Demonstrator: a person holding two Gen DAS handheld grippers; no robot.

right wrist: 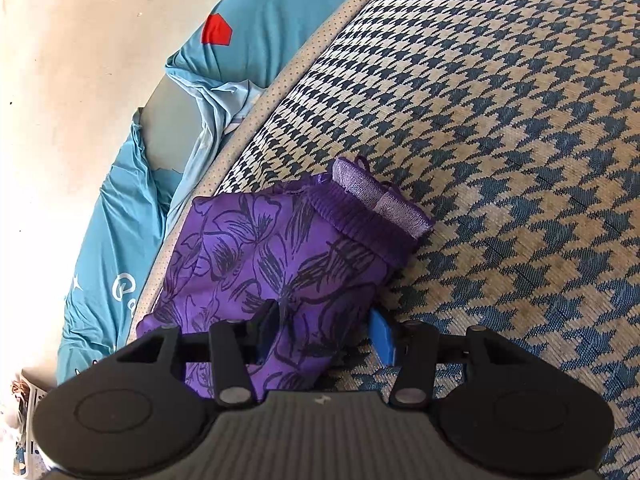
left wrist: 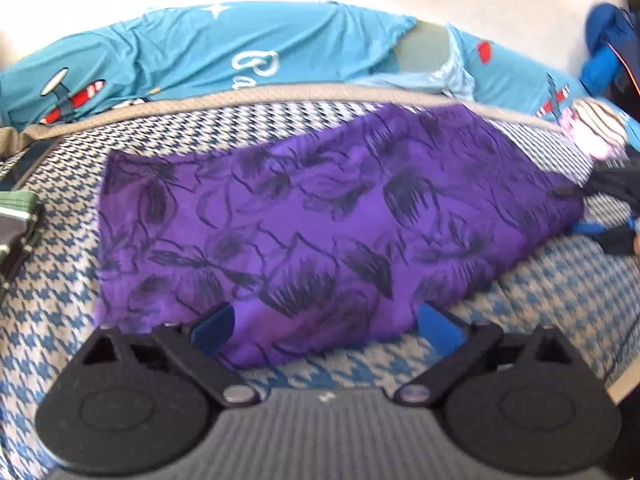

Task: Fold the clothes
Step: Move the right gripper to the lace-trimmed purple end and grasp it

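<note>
A purple garment (left wrist: 320, 220) with a dark flower print lies folded on the houndstooth mat (left wrist: 60, 280). My left gripper (left wrist: 326, 326) is open wide, low over the mat, and the garment's near edge lies between its blue fingers (left wrist: 440, 326). In the right wrist view the same garment (right wrist: 260, 248) shows its gathered waistband (right wrist: 380, 200) at the far end. My right gripper (right wrist: 325, 332) is open about halfway, and the garment's near end passes between its fingers. A thin strip of mat shows between the cloth and the blue right finger (right wrist: 382, 336).
The mat (right wrist: 500, 160) covers a bed with a blue airplane-print sheet (left wrist: 240, 48) along a pale wall. Folded striped cloth (left wrist: 16, 224) lies at the left edge. A blue and dark bundle (left wrist: 612, 48) and a pink striped item (left wrist: 596, 128) sit at the far right.
</note>
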